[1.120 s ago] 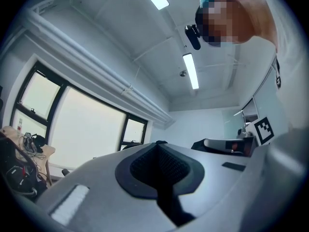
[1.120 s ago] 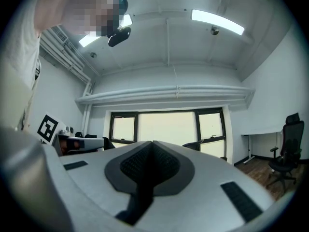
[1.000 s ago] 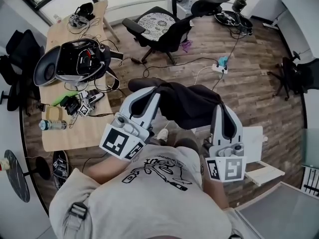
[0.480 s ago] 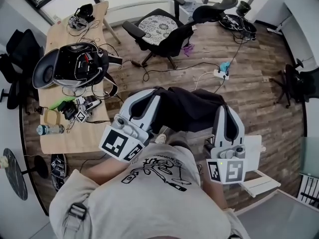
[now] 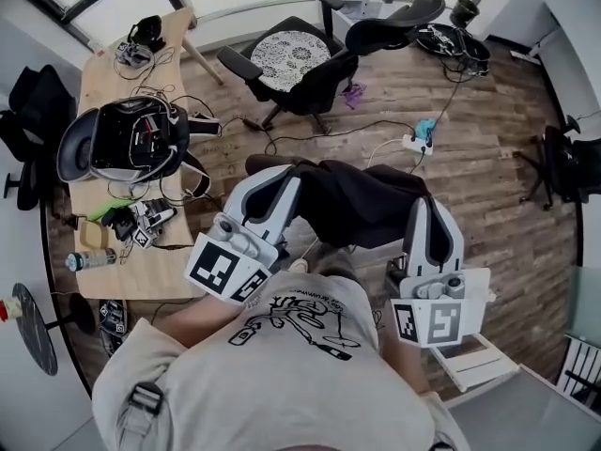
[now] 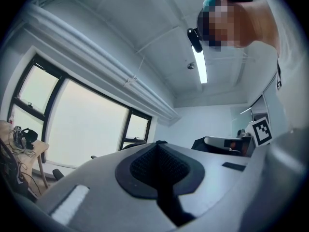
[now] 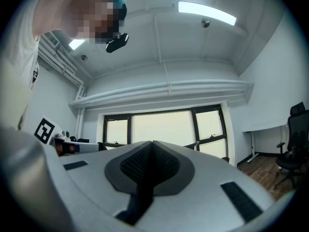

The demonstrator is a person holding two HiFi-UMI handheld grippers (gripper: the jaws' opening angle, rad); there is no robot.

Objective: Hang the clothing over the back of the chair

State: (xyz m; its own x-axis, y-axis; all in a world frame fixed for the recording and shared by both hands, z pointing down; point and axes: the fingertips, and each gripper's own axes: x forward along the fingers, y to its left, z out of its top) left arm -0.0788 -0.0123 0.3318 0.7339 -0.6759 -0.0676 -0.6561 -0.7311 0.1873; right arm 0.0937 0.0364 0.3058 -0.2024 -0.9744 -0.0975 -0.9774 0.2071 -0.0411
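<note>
While we look down over our own grey T-shirt (image 5: 282, 365), we hold a tool in each hand with a dark garment (image 5: 362, 205) strung between them. The left tool (image 5: 282, 178) has its jaws pressed together on one end of the garment. In the left gripper view its two black pads (image 6: 142, 166) meet along a thin dark seam, with no gap. The right tool (image 5: 427, 212) is likewise clamped on the other end, and the right gripper view shows its jaws closed against each other in the same way.

A black office chair (image 5: 324, 75) with a round patterned cushion (image 5: 291, 47) on its seat stands ahead of us. The garment hangs in the air on our side of the chair, well apart from it and not touching its back. Left of the chair runs a long wooden surface (image 5: 155, 256) carrying an open black bag (image 5: 127, 139) and tangled cables. Right of the chair, a white power strip (image 5: 413, 142) lies on the plank floor (image 5: 470, 177).
</note>
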